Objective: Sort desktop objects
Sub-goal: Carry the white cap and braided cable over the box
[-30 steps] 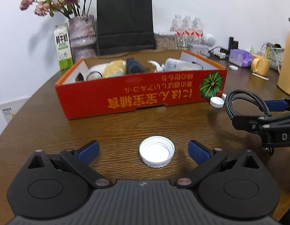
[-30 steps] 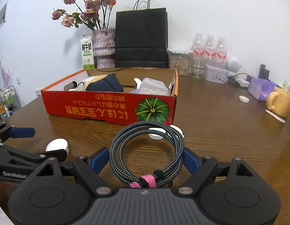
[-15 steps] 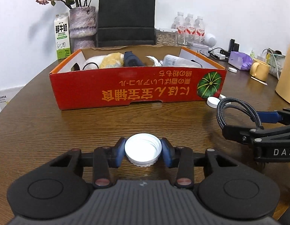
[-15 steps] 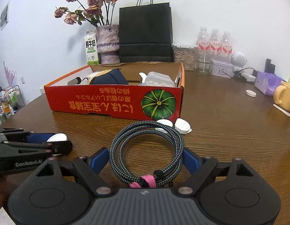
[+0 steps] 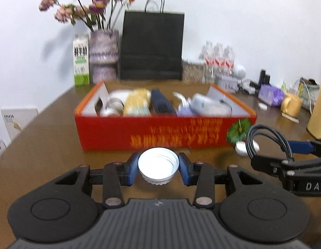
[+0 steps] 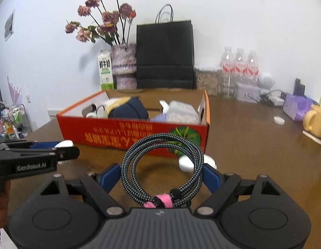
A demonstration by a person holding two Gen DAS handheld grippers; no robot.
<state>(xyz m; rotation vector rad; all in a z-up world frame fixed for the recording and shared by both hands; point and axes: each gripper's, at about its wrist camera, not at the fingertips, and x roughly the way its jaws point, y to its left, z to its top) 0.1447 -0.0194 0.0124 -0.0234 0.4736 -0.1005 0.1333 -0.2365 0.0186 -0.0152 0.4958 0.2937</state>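
- left gripper has its blue pads clamped on a white screw cap, one pad each side of the rim; jaws have just been closing, cap sits between them
- cap looks like thin hard plastic, prob v light & stiff; ribbed outer wall gives some bite, so across the rim w/ pads on the ribs is the right hold; smooth inside could slip if it tilts
- it's round, open side up, thread rings visible inside, held in front of the red cardboard box on the brown table
- right gripper holds a coiled braided cable, jaws wide, pads against the coil's two sides
- cable is black/teal weave, bound w/ a pink strap near the bottom; soft & springy, light, loops may sag, so grip across the whole bundle
- box already has soft stuff & a bottle-ish thing in it, blurry
- two more white caps lie on the table by the box's near corner, just behind the coil
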